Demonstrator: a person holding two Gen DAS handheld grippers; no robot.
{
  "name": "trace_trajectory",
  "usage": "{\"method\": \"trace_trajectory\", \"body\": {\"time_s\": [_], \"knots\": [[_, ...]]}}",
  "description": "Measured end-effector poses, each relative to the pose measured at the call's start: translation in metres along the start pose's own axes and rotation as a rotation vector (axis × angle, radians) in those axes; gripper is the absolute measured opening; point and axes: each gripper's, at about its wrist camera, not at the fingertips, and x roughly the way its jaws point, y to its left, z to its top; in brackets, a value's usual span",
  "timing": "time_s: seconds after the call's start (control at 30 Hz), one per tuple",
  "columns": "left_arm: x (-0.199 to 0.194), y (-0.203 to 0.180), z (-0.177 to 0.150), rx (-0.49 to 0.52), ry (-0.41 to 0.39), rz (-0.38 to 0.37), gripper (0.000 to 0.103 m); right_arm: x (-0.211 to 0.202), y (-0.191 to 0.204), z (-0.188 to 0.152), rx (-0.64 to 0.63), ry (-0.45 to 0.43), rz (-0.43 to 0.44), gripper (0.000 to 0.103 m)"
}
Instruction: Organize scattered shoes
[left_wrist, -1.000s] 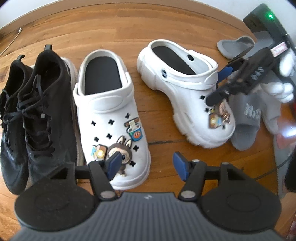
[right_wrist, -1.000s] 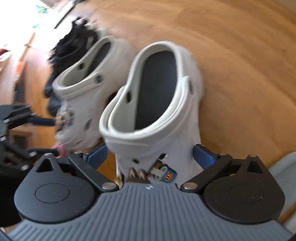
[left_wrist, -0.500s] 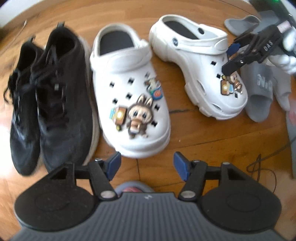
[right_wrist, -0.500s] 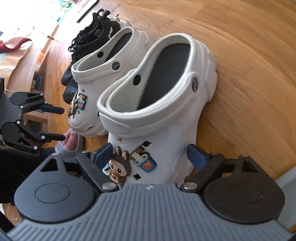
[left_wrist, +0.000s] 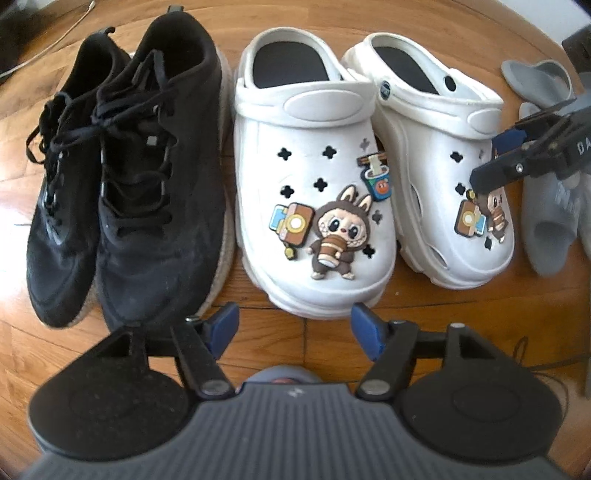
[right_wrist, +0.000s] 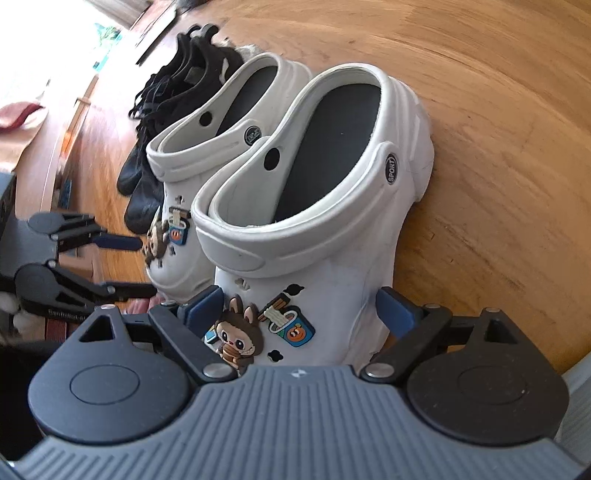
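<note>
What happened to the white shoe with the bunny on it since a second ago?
The right white clog slid leftward until it sits right beside the left white clog, toes lined up. The right gripper is open around its toe, with a gap at the pads. The left gripper backed off from the left clog's toe and is open and empty. The black sneakers and grey slides stayed put.

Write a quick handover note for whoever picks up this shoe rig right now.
Left claw: open, empty, hovering in front of the left clog.
Right claw: open around the toe of the right clog, pads not visibly gripping.
Done: black sneakers paired; both clogs side by side next to them on the floor.
Left: grey slides, one lying behind the other to the right of the clogs, need lining up.
</note>
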Motion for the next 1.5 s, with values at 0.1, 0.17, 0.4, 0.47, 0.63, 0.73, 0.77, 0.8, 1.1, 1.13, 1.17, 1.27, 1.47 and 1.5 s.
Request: {"method": "trace_trajectory", "body": {"time_s": [0.1,0.17,0.4,0.47,0.63,0.73,0.77,0.8,1.1,1.13,1.17,1.27,1.47,1.5], "knots": [[0.001,0.004,-0.001,-0.008,0.008,0.021,0.067,0.003,0.003,-0.002,0.055,-0.006,-0.007,0.09],[0.0,0.007,-0.003,-0.022,0.007,0.025,0.067,0.004,0.007,-0.003,0.075,-0.014,-0.021,0.092],[-0.004,0.014,-0.007,-0.037,0.01,0.044,0.065,0.004,0.0,-0.002,0.124,-0.013,0.0,0.093],[-0.008,0.011,-0.009,-0.024,0.0,0.044,0.065,0.003,0.0,-0.003,0.121,-0.004,0.008,0.092],[-0.019,-0.007,-0.022,0.053,-0.027,0.0,0.065,-0.02,0.001,-0.022,0.068,0.041,0.007,0.092],[-0.027,-0.023,-0.018,0.132,-0.076,-0.036,0.065,-0.042,-0.006,-0.043,0.044,0.058,0.007,0.092],[-0.029,-0.029,-0.016,0.158,-0.092,-0.048,0.065,-0.053,-0.011,-0.056,0.036,0.072,0.005,0.092],[-0.032,-0.034,-0.015,0.184,-0.108,-0.06,0.065,-0.062,-0.016,-0.066,0.032,0.082,0.0,0.093],[-0.051,-0.097,-0.001,0.411,-0.239,-0.173,0.065,-0.175,-0.065,-0.117,0.072,-0.129,-0.161,0.094],[-0.049,-0.108,-0.003,0.433,-0.241,-0.189,0.065,-0.188,-0.073,-0.12,0.087,-0.174,-0.189,0.095],[-0.047,-0.12,-0.004,0.455,-0.242,-0.204,0.065,-0.198,-0.084,-0.123,0.127,-0.206,-0.209,0.095],[-0.039,-0.155,0.004,0.53,-0.261,-0.229,0.065,-0.215,-0.109,-0.136,0.223,-0.267,-0.239,0.095],[-0.055,-0.175,0.025,0.569,-0.335,-0.204,0.065,-0.216,-0.117,-0.147,0.176,-0.291,-0.271,0.093],[-0.058,-0.175,0.032,0.564,-0.356,-0.187,0.066,-0.213,-0.112,-0.146,0.132,-0.283,-0.272,0.093]]}}
